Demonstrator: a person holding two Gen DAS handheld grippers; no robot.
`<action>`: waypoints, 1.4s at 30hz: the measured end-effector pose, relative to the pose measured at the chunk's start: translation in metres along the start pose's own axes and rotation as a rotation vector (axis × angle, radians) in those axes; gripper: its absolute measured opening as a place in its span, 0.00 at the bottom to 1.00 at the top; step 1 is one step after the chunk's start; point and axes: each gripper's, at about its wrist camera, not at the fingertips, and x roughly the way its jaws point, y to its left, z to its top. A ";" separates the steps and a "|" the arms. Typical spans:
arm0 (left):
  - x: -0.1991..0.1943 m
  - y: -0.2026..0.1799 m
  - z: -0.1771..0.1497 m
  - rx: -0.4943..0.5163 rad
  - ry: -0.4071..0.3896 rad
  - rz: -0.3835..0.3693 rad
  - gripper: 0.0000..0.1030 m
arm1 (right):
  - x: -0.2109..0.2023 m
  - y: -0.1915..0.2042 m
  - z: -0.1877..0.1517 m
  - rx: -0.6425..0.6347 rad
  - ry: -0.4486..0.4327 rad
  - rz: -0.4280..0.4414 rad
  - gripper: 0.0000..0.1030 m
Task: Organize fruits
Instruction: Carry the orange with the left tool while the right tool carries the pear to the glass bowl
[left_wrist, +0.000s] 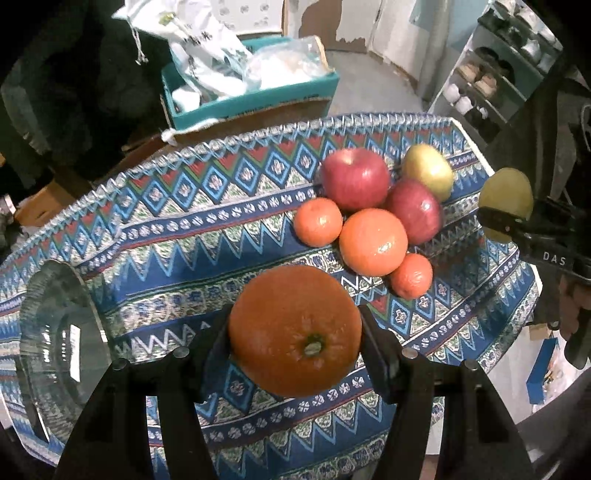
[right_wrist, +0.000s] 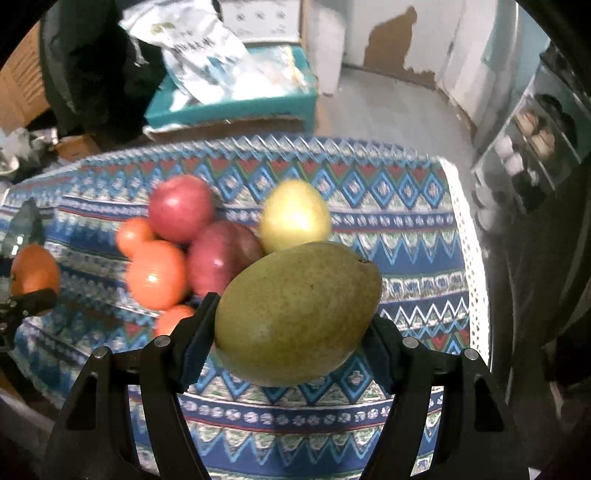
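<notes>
Left gripper (left_wrist: 295, 332) clamps an orange (left_wrist: 294, 330), right gripper (right_wrist: 295, 328) a pear (right_wrist: 297, 313), both fruits lifted between closed jaws; squeeze evenly, lowering the orange into the bowl (left_wrist: 55, 332) left of the jaws.

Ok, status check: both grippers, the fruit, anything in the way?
Left gripper shut on large orange. Right gripper shut on green pear. Six fruits still piled on tablecloth. Glass bowl at left, path open.

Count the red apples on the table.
2. One red apple lies at the far side of the fruit pile; the other red apple sits right of it, beside the yellow fruit. More may be hidden.
</notes>
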 end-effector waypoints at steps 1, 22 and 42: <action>-0.005 0.001 0.000 0.002 -0.007 -0.001 0.63 | -0.006 0.005 0.002 -0.005 -0.014 0.007 0.70; -0.105 0.039 -0.003 -0.048 -0.186 0.015 0.63 | -0.101 0.093 0.037 -0.122 -0.247 0.158 0.70; -0.144 0.103 -0.029 -0.141 -0.257 0.052 0.63 | -0.117 0.209 0.076 -0.267 -0.272 0.291 0.70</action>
